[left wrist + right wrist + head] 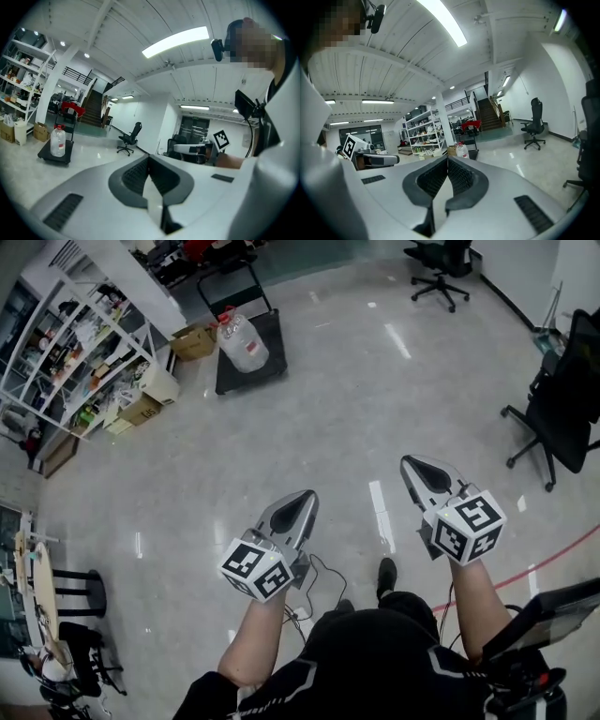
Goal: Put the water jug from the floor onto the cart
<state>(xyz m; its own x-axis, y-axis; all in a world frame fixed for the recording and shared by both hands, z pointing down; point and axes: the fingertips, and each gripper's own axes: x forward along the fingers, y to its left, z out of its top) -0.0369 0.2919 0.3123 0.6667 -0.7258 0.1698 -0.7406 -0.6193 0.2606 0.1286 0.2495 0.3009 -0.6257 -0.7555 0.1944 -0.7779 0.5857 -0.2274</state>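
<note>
A clear water jug [242,341] with a red cap stands upright on a flat black cart [272,362] far across the shiny floor. The same jug [57,142] shows small at the left of the left gripper view on the cart [63,159], and the jug [462,150] peeks just above the jaws in the right gripper view. My left gripper [301,502] and right gripper [418,465] are held out side by side over the floor, well short of the cart. Both are shut with nothing between their jaws.
White shelving [66,352] packed with goods and cardboard boxes [192,341] line the far left beside the cart. Black office chairs stand at the far top [441,273] and at the right edge [562,409]. A red line [553,554] crosses the floor at the right.
</note>
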